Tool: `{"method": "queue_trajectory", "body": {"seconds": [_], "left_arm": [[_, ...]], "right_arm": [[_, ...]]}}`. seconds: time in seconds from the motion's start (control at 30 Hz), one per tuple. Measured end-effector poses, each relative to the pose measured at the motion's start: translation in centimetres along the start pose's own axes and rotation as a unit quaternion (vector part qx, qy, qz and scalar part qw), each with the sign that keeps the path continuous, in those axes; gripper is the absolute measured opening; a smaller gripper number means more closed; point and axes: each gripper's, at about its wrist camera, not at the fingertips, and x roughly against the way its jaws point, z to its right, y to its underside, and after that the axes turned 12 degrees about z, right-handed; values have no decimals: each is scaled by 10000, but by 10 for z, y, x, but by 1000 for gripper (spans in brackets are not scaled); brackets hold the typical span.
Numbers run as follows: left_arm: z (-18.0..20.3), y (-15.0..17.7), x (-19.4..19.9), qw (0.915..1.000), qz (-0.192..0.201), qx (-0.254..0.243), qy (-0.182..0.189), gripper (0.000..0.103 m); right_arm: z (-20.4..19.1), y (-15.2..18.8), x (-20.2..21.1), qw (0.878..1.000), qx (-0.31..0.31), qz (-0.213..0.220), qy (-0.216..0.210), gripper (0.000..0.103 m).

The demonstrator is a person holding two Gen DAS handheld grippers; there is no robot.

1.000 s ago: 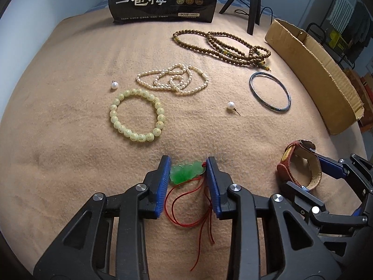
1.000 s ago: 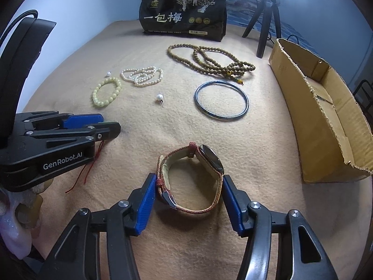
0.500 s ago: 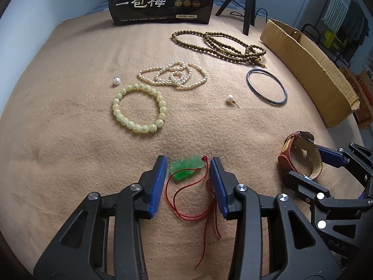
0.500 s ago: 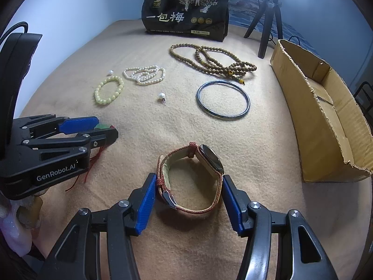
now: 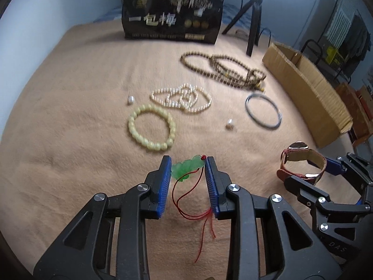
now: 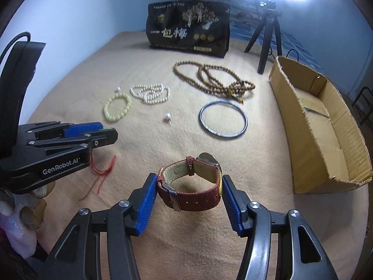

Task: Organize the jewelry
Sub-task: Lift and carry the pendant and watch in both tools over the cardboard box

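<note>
My left gripper [image 5: 187, 171] is shut on a green jade pendant [image 5: 185, 168] and holds it above the tan blanket; its red cord [image 5: 198, 200] hangs down. My right gripper [image 6: 187, 187] is shut on a red-strapped wristwatch [image 6: 193, 186], lifted off the blanket. The watch [image 5: 300, 163] also shows at the right of the left wrist view. The left gripper [image 6: 93, 133] shows at the left of the right wrist view. The open cardboard box [image 6: 319, 126] lies to the right.
On the blanket lie a pale bead bracelet [image 5: 151, 127], a pearl necklace [image 5: 181, 98], a brown bead necklace [image 5: 223, 70], a dark bangle [image 5: 263, 110] and two loose pearl studs [image 5: 229, 123]. A black bag [image 5: 172, 16] and a tripod [image 5: 251, 23] stand at the back.
Both grippers have risen and tilted up, lifting the pendant and the watch off the blanket. The pendant's cord now hangs free.
</note>
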Motion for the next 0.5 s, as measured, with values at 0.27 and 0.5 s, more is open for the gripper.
{"method": "queue_trajectory", "body": {"seconds": [0.27, 0.5], "left_arm": [[19, -33, 32, 9981, 519, 1, 328, 29], [30, -59, 54, 9946, 828, 127, 619, 29]], "right_arm": [[9, -21, 24, 9994, -17, 350, 7, 56], [30, -44, 47, 9975, -154, 680, 133, 56]]}}
